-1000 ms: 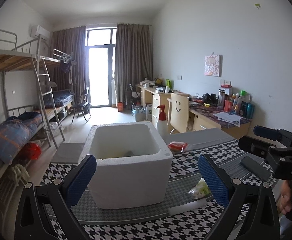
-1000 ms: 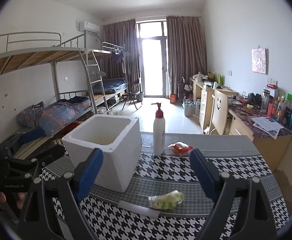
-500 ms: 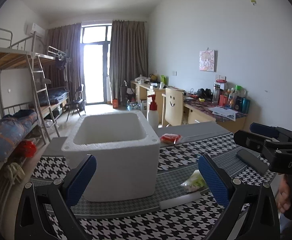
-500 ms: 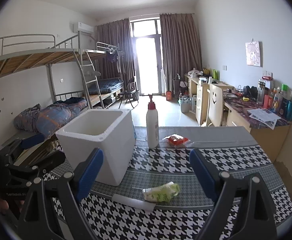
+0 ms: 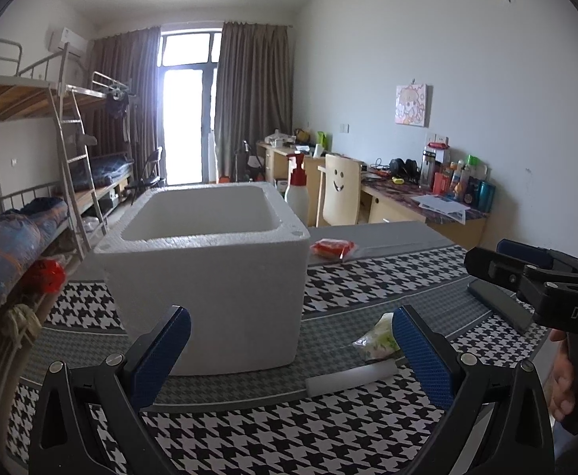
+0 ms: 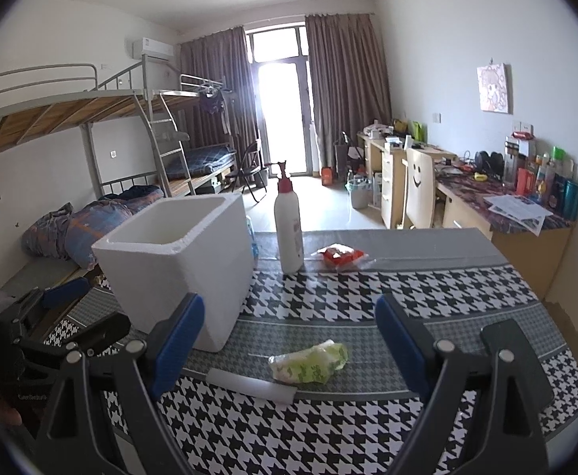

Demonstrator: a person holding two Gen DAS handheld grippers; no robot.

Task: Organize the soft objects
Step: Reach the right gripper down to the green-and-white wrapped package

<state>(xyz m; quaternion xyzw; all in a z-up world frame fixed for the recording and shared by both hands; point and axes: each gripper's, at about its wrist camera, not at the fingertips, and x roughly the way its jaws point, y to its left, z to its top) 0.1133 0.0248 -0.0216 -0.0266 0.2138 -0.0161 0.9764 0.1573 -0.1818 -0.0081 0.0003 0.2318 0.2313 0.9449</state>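
Observation:
A white foam box (image 5: pixel 209 269) (image 6: pixel 178 261) stands open on the houndstooth table (image 6: pixel 368 301). A soft green-and-white packet (image 6: pixel 308 362) (image 5: pixel 376 338) lies right of it, beside a white foam strip (image 6: pixel 251 384) (image 5: pixel 348 378). A red packet (image 6: pixel 340 256) (image 5: pixel 330 247) lies further back. My left gripper (image 5: pixel 289 356) is open and empty, in front of the box. My right gripper (image 6: pixel 289 340) is open and empty, just before the green packet; it also shows at the right in the left wrist view (image 5: pixel 518 285).
A white pump bottle (image 6: pixel 289 229) with a red top stands behind the box. Bunk beds (image 6: pixel 91 150) line the left wall. Desks (image 6: pixel 506 206) with clutter and a chair (image 6: pixel 419 190) line the right wall.
Both grippers have dropped lower and come nearer to the table. The box and the green packet look larger. Both jaws have stayed open.

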